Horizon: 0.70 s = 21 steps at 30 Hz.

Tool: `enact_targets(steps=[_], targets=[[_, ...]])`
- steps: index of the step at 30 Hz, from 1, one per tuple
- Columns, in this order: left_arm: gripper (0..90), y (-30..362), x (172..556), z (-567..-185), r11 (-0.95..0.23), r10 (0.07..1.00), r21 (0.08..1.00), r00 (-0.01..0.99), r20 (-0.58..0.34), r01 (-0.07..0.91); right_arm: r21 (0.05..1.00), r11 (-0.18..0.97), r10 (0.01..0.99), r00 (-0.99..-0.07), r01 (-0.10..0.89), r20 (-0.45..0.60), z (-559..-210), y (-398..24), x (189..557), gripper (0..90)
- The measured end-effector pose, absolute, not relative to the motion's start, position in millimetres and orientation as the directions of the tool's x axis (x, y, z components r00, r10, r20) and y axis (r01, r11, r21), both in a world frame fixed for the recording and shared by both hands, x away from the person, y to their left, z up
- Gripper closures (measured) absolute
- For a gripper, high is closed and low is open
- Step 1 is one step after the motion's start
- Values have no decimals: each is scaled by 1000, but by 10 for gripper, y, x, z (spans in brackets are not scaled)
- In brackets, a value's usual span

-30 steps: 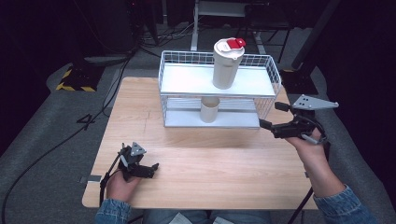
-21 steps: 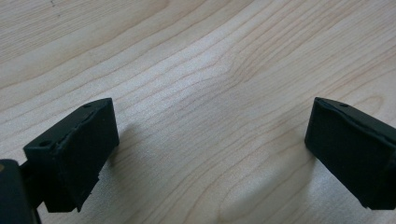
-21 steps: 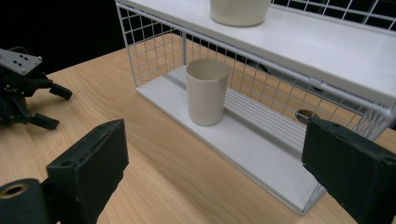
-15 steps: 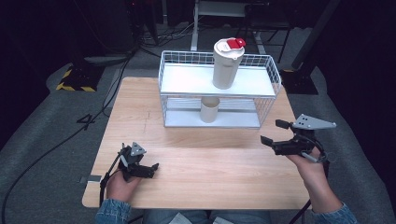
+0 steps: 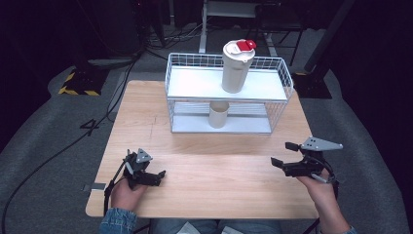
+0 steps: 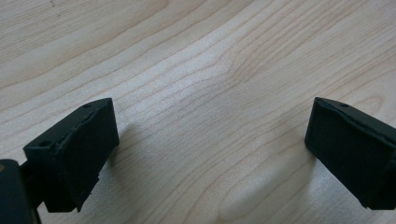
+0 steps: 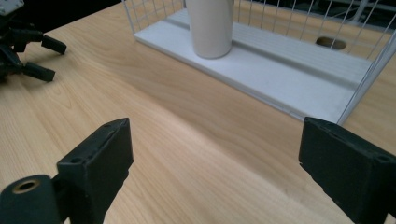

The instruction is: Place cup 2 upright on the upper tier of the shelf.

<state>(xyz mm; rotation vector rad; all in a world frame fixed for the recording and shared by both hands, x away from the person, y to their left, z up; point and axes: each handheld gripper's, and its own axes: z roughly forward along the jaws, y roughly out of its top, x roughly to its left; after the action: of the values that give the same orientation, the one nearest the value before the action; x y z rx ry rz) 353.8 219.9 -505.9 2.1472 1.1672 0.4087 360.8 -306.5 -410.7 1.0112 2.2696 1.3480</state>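
On the wooden table (image 5: 209, 146), left gripper (image 5: 157, 176) rests near the front left edge, jaws apart, nothing between them. Right gripper (image 5: 283, 155) sits low at the right side, jaws spread, empty. Nearest thing, the small beige cup (image 5: 218, 114), stands upright on the lower shelf of the wire rack (image 5: 277, 78), well apart from both.

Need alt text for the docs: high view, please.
Two hand-held tools rest apart over a wooden table, left tool and right tool both open and empty. Behind them a white wire rack holds a red-lidded tumbler on top and a cup below.
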Motion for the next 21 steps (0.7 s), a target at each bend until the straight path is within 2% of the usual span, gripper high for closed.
enact_targets(steps=[10,21], targets=[[34,2199,3538,-5059,-391,831,673,555,-35,628,783,366,723,-684,502,100,-4498,-3025,3592,113],[33,2199,3539,-5059,-391,831,673,555,-35,628,733,413,739,-669,541,78,-4834,-2935,3603,113]])
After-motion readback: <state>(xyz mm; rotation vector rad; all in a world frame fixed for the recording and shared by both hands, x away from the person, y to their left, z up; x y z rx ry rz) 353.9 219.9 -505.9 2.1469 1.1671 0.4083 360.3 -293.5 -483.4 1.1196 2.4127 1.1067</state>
